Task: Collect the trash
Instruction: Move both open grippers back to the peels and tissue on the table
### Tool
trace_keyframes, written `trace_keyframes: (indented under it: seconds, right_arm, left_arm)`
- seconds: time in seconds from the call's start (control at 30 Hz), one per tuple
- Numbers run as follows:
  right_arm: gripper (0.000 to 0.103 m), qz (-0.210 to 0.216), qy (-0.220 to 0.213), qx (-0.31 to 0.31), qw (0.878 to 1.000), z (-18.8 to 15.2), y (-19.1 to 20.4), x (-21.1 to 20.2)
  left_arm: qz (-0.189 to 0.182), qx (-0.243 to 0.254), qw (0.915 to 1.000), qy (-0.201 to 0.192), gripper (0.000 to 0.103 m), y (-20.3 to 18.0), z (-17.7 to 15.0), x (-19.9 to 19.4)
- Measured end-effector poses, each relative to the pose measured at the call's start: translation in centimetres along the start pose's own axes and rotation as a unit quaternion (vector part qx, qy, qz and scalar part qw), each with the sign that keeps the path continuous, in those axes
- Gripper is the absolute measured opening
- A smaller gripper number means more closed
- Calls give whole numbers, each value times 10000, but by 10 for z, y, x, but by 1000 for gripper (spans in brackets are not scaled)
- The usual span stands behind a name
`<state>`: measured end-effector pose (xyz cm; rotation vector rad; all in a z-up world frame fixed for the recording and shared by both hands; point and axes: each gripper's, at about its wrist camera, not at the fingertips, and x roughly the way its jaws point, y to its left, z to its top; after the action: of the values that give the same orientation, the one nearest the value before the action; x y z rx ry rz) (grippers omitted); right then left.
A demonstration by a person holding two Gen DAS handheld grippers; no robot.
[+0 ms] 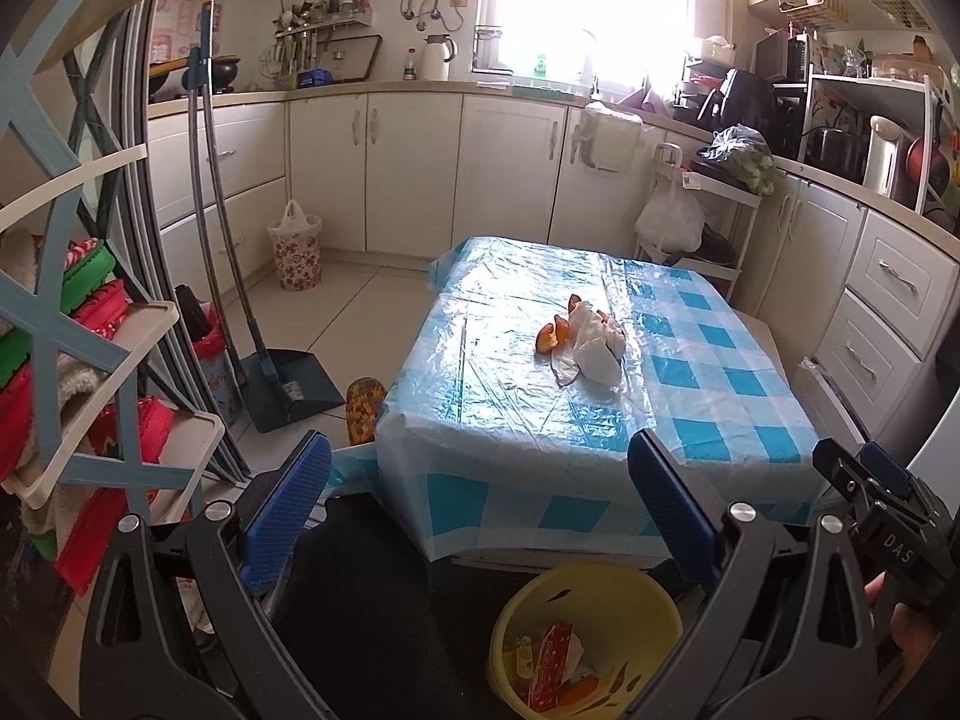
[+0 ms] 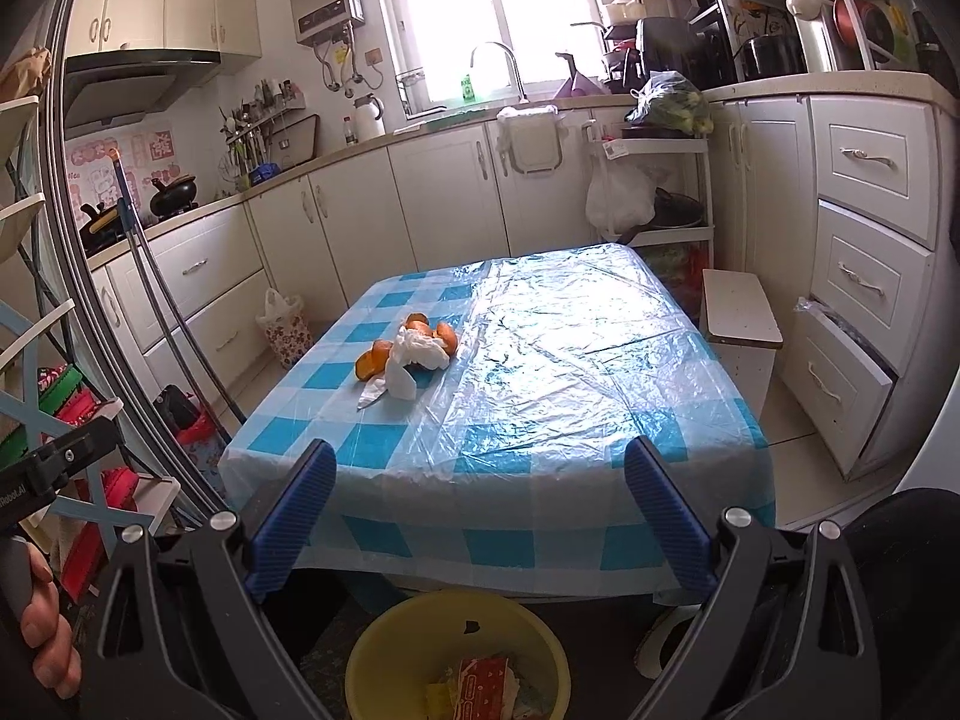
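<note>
A pile of trash lies on the table (image 1: 690, 414) with its blue checked plastic cover: crumpled white tissue (image 1: 591, 342) and orange peels (image 1: 555, 336). In the right wrist view the tissue (image 2: 414, 357) and peels (image 2: 372, 363) lie left of the table's (image 2: 570, 408) middle. A yellow bin (image 1: 642, 594) with a red wrapper and scraps inside stands on the floor at the table's near edge, also in the right wrist view (image 2: 384, 648). My left gripper (image 1: 480, 510) and right gripper (image 2: 480, 510) are both open and empty, held above the bin, short of the table.
A shelf rack (image 1: 90, 330) with towels stands at the left. A dustpan (image 1: 288, 384) and broom lean by it. A flowered waste basket (image 1: 295, 252) stands by the cabinets. A small stool (image 2: 738, 318) and a part-open drawer (image 2: 840, 384) are right of the table.
</note>
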<state>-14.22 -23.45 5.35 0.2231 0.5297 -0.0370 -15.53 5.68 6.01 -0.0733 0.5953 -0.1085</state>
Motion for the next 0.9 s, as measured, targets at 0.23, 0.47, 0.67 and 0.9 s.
trace_keyframes:
  seconds: [0.23, 0.47, 0.67, 0.9]
  right_arm:
    - [93, 75, -10, -15, 10000, 1, 4, 1]
    - [93, 417, 296, -148, 9986, 21, 14, 25]
    - [87, 533, 871, -816, 9914, 43, 29, 80]
    - [67, 617, 1332, -1523, 9774, 58, 38, 145]
  left_arm:
    - [-21, 25, 10000, 43, 96, 0, 2, 4]
    - [-57, 77, 9998, 165, 96, 2, 11, 26]
    - [-131, 23, 9994, 309, 96, 3, 24, 59]
    - [-163, -42, 9985, 526, 96, 2, 44, 110]
